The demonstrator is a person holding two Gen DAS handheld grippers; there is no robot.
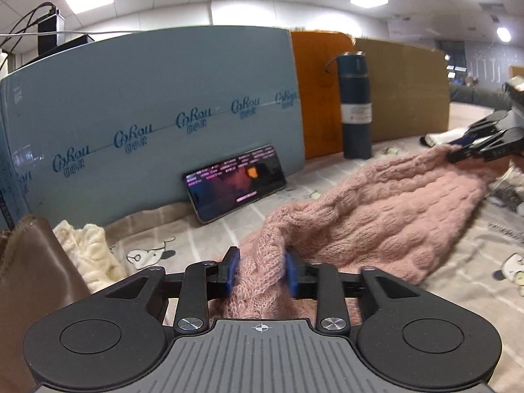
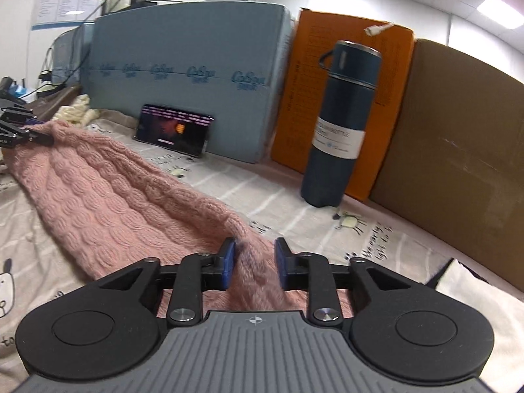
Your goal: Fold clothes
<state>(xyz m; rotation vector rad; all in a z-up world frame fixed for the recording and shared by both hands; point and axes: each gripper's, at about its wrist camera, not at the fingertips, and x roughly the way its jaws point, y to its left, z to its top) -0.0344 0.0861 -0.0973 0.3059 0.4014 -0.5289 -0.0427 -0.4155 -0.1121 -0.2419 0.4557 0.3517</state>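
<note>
A pink cable-knit sweater (image 1: 376,209) is stretched between my two grippers above a printed bedsheet (image 1: 196,239). My left gripper (image 1: 262,270) is shut on one bunched end of it. My right gripper (image 2: 253,263) is shut on the other end of the sweater (image 2: 108,193). In the left wrist view the right gripper (image 1: 484,145) shows at the far right, clamped on the knit. In the right wrist view the left gripper (image 2: 23,131) shows at the far left, holding the far end.
A phone (image 1: 235,181) leans against a blue foam board (image 1: 147,114). A dark teal flask (image 1: 355,104) stands by an orange board (image 1: 317,91) and cardboard (image 1: 409,91). A cream knit garment (image 1: 88,252) and brown fabric (image 1: 29,281) lie at left.
</note>
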